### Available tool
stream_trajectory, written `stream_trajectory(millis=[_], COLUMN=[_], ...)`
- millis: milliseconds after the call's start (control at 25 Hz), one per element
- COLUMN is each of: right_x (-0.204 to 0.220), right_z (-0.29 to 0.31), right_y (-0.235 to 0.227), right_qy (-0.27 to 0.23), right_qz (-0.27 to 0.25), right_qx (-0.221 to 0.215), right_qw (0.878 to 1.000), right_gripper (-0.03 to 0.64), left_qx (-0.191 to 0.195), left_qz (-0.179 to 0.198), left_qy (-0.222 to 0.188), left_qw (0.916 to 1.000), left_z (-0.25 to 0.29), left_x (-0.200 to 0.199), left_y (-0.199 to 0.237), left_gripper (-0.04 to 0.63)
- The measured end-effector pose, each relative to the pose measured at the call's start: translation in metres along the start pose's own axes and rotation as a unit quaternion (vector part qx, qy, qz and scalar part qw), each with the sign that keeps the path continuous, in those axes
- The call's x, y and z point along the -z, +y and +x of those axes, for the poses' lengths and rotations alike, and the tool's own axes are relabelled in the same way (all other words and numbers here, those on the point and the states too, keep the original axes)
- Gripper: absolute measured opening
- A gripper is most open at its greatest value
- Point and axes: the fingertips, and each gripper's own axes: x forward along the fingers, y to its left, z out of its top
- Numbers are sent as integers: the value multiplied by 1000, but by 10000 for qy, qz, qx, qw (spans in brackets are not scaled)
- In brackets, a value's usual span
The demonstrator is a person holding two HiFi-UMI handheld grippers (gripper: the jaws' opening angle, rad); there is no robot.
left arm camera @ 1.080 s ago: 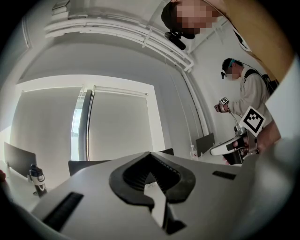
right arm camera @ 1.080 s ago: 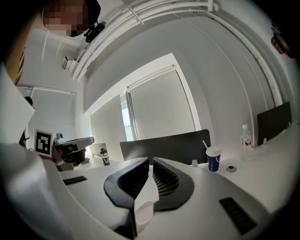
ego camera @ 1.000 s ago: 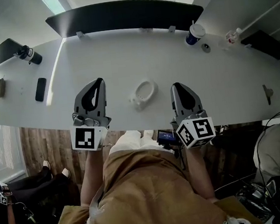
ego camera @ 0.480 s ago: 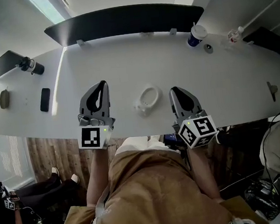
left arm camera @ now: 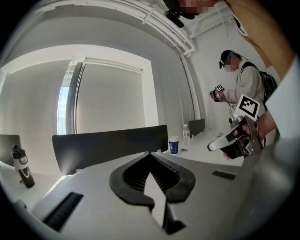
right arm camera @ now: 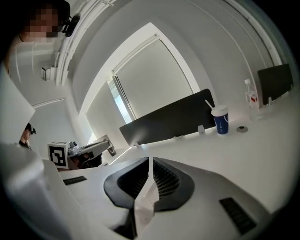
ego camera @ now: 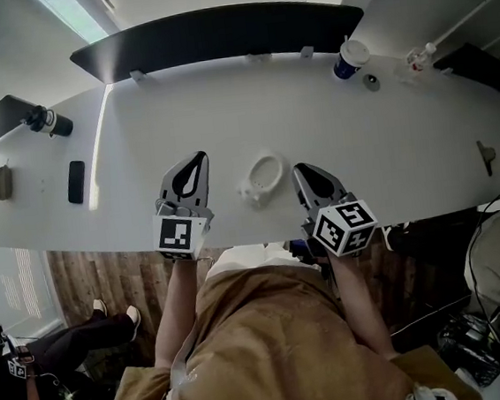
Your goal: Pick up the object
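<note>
1. Long white tabletop fills most of the head view. A dark curved divider panel runs along its far edge, and the near edge sits right above the person's tan clothing.
2. The thing to grab is a small white ring-shaped plastic object. It lies flat close to the near edge, about mid-table, between the two grippers and touching neither.
3. The left gripper hangs over the table just left of the object. Its jaws are pressed together with nothing in them, and its own view shows the tips meeting.
4. Same deal with the right gripper, which is just right of the object with its jaws closed tight and empty.
5. Plenty of room to move, with a wide bare stretch running from the object back to the divider.
6. The clutter all hugs the edges:
   - Far right has a blue paper cup with white lid, a small round disc and a clear bottle.
   - Far left has a dark bottle, a flat black phone and a brownish oval item.
7. The left gripper view also catches another person standing off to the right, holding a gripper of their own.
</note>
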Motion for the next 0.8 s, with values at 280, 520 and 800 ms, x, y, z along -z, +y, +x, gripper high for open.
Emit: stream_trajectory(millis=[280,520,800], right_x=[43,91,125], right_z=[8,17,32], right_y=[-21,-33,-30], right_qy=[541,1269,1697], right_qz=[515,588,1122], right_qx=[-5,-69,-413], right_qw=[9972,9901,9782], right_gripper=[33,121,180], left_qx=[371,749,1133], left_qz=[-4,46,-325], left_qy=[335,509,590], left_qw=[9987,9959,9913], left_z=[21,38,47], left_x=[30,46,62], left_y=[-9,-26,-41], left_gripper=[8,8,8])
